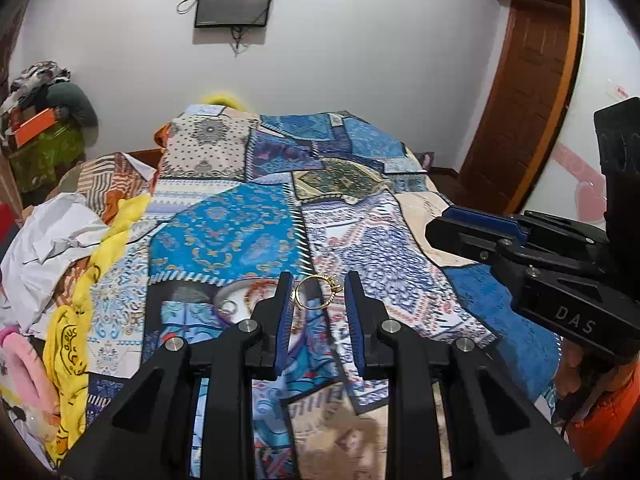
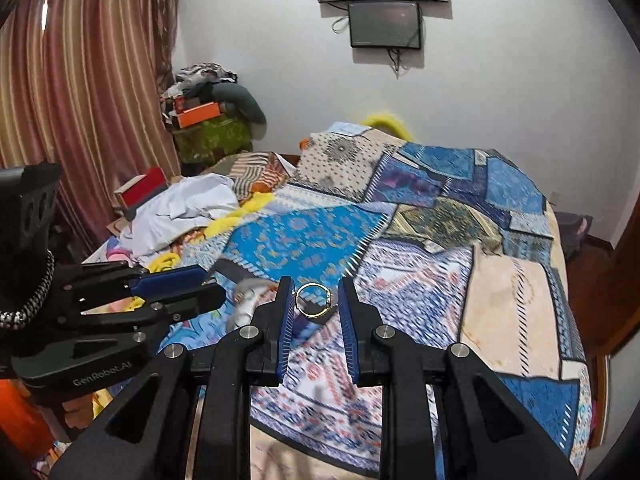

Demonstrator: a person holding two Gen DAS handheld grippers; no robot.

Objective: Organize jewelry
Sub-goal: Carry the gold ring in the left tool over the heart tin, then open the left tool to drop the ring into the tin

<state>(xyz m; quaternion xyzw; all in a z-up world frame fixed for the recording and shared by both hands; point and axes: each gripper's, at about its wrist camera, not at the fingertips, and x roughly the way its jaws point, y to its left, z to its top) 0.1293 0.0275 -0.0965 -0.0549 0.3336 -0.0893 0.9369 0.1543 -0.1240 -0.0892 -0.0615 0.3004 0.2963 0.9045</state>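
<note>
In the left wrist view my left gripper (image 1: 318, 294) is shut on a gold ring (image 1: 316, 293), with its setting at the upper right, held between the blue pads above the patchwork bedspread (image 1: 240, 224). In the right wrist view my right gripper (image 2: 317, 299) is shut on another gold ring (image 2: 315, 300). A small white dish (image 1: 234, 300) with a silver ring and an orange bead bracelet lies on the bedspread just left of the left gripper; it shows blurred in the right wrist view (image 2: 250, 300). Each gripper shows in the other's view: the right (image 1: 520, 248), the left (image 2: 132, 296).
Crumpled white cloth (image 1: 48, 240) and yellow fabric (image 1: 76, 320) lie along the bed's left side. A pile of clothes and an orange box (image 2: 198, 114) stand in the far corner. Striped curtains (image 2: 80, 100) hang at left. A wooden door frame (image 1: 532, 92) is at right.
</note>
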